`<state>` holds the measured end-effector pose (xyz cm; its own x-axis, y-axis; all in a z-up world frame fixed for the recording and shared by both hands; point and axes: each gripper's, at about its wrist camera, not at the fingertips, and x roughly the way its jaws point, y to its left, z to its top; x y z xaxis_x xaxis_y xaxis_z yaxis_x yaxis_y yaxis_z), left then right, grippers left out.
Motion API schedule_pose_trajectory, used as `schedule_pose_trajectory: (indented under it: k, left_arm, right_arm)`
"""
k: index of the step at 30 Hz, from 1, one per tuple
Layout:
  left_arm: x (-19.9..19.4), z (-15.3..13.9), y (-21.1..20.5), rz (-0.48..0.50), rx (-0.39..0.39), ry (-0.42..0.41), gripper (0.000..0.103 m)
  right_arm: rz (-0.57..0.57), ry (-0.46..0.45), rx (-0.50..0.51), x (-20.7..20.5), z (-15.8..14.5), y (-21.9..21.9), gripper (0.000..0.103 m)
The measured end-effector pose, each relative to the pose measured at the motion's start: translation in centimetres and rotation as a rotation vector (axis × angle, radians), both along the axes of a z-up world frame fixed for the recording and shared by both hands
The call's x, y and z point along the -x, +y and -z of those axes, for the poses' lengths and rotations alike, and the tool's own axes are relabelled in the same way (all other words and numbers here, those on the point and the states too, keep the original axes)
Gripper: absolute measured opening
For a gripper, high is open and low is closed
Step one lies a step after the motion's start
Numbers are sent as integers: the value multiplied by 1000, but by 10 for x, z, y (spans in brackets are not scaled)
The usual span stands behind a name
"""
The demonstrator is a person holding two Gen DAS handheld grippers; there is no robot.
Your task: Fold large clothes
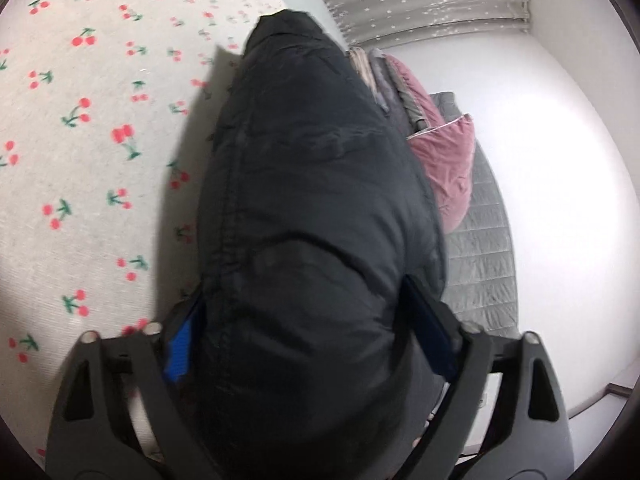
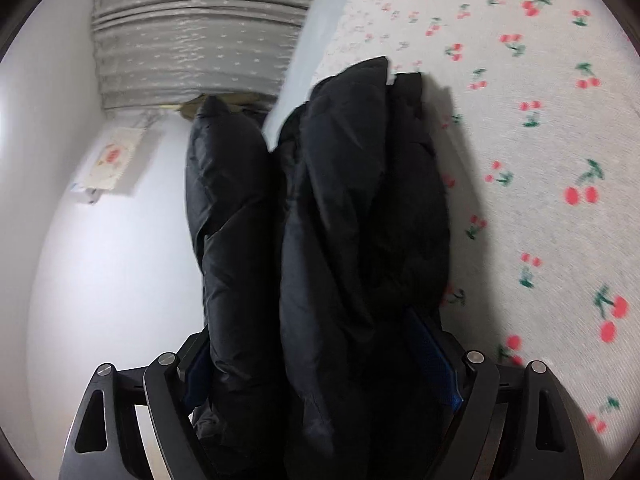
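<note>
Both grippers hold bunched padded cloth: the left gripper (image 1: 308, 344) clamps the black jacket (image 1: 312, 200) wide, and the right gripper (image 2: 320, 376) grips 2 thick folds. The jacket hangs ahead, beside the cherry sheet (image 1: 92, 128). Next, probably: lay it flat.

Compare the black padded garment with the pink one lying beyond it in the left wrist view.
The black puffy jacket fills the middle of the view, bulging between the pads of the left hand-held gripper; the pink padded garment looks far smaller and lies farther off, untouched. The jacket lies beside the cherry-print sheet; the pink one rests on a grey quilted pad. Both look soft and padded.
</note>
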<state>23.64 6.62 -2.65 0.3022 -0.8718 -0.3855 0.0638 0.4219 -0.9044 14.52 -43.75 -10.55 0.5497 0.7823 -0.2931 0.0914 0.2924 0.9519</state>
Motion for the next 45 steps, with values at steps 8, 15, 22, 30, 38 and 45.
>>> schedule_pose_trajectory:
  k: [8,15,22,30,38,45]
  left_arm:
    - [5,-65,-43,21,6,-217,71]
    - [-20,-107,-122,100,84,-342,71]
    - [-55,-98,-209,188,190,-384,71]
    - [-94,-17,-271,186,-20,-226,80]
    - [-84,-33,-246,198,-84,-200,81]
    - [-30,-74,-218,212,-301,-310,87]
  right_arm:
    - [69,-144,-88,13,-20,-17,41]
    - [156,-276,16,50,-78,-72,41]
    - [330,-360,178,95,-119,-139,41]
    - [507,-28,330,109,-53,-188,51]
    - [513,30,328,115,-58,-186,61]
    - [545,40,561,153,-90,-166,65]
